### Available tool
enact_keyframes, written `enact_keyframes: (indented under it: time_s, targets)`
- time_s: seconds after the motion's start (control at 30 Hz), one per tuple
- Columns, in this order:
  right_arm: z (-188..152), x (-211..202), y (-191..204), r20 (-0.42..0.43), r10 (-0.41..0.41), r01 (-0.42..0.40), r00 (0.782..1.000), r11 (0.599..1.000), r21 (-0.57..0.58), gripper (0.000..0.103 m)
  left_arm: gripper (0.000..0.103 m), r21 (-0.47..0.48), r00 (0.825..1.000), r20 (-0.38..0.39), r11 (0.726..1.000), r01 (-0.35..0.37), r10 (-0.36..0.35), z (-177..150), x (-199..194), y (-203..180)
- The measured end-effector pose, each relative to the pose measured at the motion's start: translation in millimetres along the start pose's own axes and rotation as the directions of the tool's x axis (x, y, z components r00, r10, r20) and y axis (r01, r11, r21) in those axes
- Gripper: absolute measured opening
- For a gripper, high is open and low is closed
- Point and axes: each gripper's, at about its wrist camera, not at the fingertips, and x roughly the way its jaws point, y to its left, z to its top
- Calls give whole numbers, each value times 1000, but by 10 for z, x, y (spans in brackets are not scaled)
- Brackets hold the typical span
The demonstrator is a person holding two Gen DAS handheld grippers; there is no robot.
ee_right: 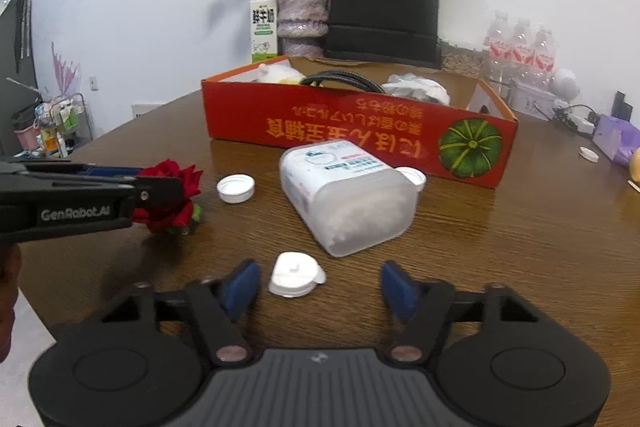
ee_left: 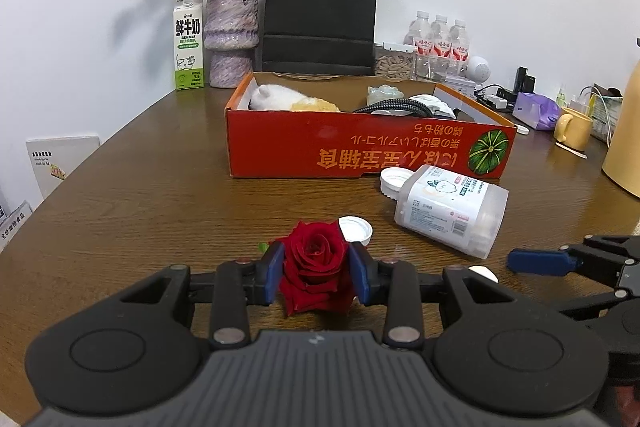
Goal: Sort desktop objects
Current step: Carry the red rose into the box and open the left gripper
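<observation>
Your left gripper (ee_left: 316, 273) has its blue fingers (ee_left: 273, 273) clamped on a red rose (ee_left: 314, 263), one pad on each side of the bloom, low over the brown wooden surface (ee_left: 160, 195). Just beyond the rose lies a white cap (ee_left: 356, 229), open side up.

Your right gripper (ee_right: 320, 287) has its fingers (ee_right: 240, 287) apart, with nothing pressed between them. A small white lid (ee_right: 296, 275) lies on the surface between the fingertips, nearer the left finger and touching neither.

Right ahead of that lid, a frosted plastic jar (ee_right: 348, 195) lies on its side, its open mouth toward a red cardboard box (ee_right: 352, 135). Another white cap (ee_right: 412, 177) rests at the jar's mouth, close to the box wall. The jar lies between your right gripper and the box.

The box stands mid-surface with its top open. Inside you can make out a white and yellow plush toy (ee_left: 288, 99), a dark braided cable (ee_left: 396, 105) and some white crumpled material (ee_right: 416, 87).

Behind the box, along the wall, stand a milk carton (ee_left: 188, 43), a purple vase (ee_left: 230, 39) of faded roses, a black paper bag (ee_left: 320, 15) and three water bottles (ee_left: 438, 39). Far right sit a yellow mug (ee_left: 574, 127) and a purple packet (ee_left: 536, 111).
</observation>
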Motion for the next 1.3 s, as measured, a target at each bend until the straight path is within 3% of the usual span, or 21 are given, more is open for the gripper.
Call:
enact_keyframes:
  time_s: [0.03,0.07,0.1,0.4,0.6,0.77,0.97,1.3]
  targets:
    - [0,-12,14,2,11,-11,1000,1000,-6,50,36,-2,1000,1,1000,0,0,-1,-4,4]
    - [-1,-22,22,2,23,-23,1000,1000,-12,34,36,-3,1000,2,1000,1,-1,1,-8,7]
    - [-2,-35,25,3,30,-30,1000,999,-16,25,36,-4,1000,5,1000,2,-2,2,-15,7]
    - [45,-209,-43,44,29,-28,999,999,-18,24,37,6,999,46,1000,16,-17,130,-85,-27]
    - [223,-378,-257,105,50,-54,993,998,37,24,37,15,993,118,999,29,-31,420,-120,-61]
    - [526,-379,-401,176,9,-16,984,999,40,24,37,17,984,172,999,40,-43,758,9,-110]
    - [975,-129,-581,227,-36,25,973,998,49,24,37,26,977,205,998,49,-53,1126,302,-166]
    - [1553,584,-755,228,-48,38,973,998,48,24,37,25,978,207,1000,10,-15,1590,924,-198]
